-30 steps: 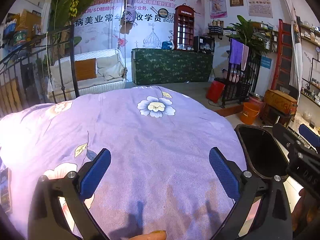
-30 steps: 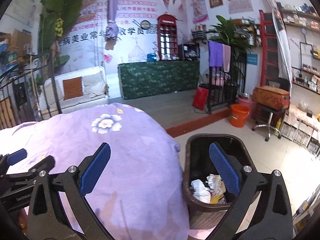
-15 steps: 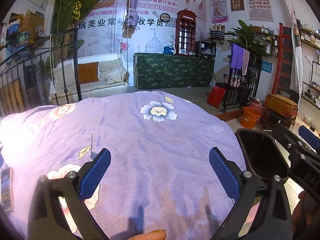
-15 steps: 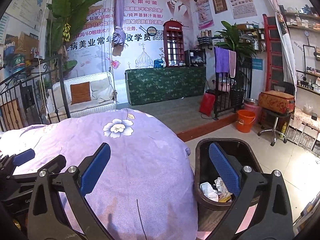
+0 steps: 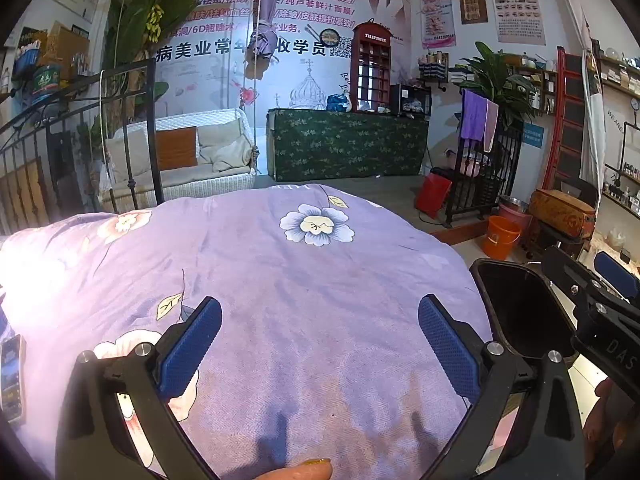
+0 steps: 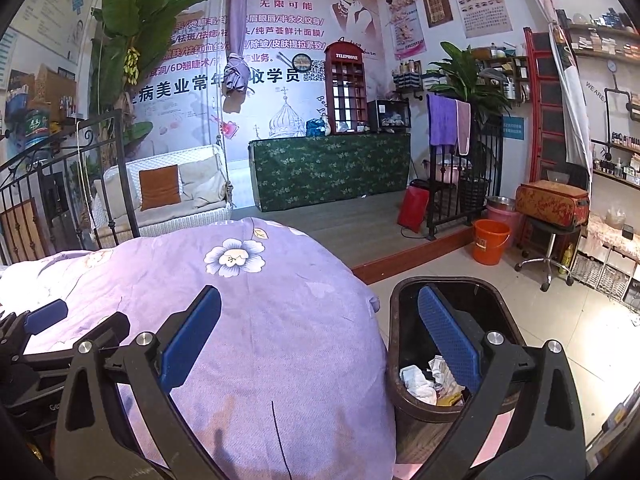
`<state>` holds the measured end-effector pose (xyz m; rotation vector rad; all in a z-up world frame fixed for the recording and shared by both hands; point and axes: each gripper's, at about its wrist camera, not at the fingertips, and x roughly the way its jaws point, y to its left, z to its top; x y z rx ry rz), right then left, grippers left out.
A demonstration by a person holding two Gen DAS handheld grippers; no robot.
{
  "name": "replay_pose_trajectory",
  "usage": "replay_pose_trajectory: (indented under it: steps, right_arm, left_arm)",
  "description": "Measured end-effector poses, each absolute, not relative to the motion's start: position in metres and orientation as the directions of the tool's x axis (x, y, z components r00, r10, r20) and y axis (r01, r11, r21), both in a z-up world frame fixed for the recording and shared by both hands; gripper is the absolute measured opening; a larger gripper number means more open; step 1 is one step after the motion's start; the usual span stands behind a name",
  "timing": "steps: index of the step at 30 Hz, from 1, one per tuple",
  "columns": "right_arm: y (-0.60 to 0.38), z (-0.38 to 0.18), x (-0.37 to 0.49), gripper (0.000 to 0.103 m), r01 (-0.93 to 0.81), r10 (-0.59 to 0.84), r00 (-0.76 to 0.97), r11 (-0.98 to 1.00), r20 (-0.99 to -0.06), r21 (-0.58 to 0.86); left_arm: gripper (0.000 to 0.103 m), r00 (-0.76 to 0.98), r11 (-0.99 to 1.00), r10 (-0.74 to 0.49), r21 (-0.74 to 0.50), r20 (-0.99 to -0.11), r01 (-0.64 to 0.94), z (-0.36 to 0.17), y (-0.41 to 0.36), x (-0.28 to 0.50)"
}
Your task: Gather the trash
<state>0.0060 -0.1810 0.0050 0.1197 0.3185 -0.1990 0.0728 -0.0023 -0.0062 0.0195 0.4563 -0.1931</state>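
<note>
A dark trash bin (image 6: 400, 360) stands on the floor at the bed's right edge, with crumpled white and yellow trash (image 6: 418, 380) in its bottom. The same bin (image 5: 520, 304) shows at the right of the left wrist view, its inside dark. My left gripper (image 5: 320, 320) hangs open above the purple flowered quilt (image 5: 300, 280), nothing between its blue pads. My right gripper (image 6: 320, 320) is open too, straddling the quilt's edge and the bin, and holds nothing. No loose trash shows on the quilt (image 6: 260, 320).
A phone-like item (image 5: 10, 376) lies at the quilt's far left. Beyond the bed are a black metal bedframe (image 5: 80, 140), a hanging white swing seat (image 5: 184, 160), a green-covered counter (image 5: 348, 148), an orange bucket (image 6: 490, 240) and a stool with a case (image 6: 552, 204).
Both grippers have lifted and tilted up a little, so the quilt and bin sit lower in view. Both stay open and empty.
</note>
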Motion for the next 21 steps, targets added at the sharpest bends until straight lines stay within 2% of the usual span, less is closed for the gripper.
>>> replay_pose_trajectory:
  steps: [21]
  right_arm:
    - [-0.1825,0.0041,0.0113,0.097,0.206,-0.167,0.929,0.974,-0.33,0.088]
  left_arm:
    - [0.097,0.873,0.98,-0.187,-0.031,-0.45,0.194,-0.0089,-0.0022,0.0747]
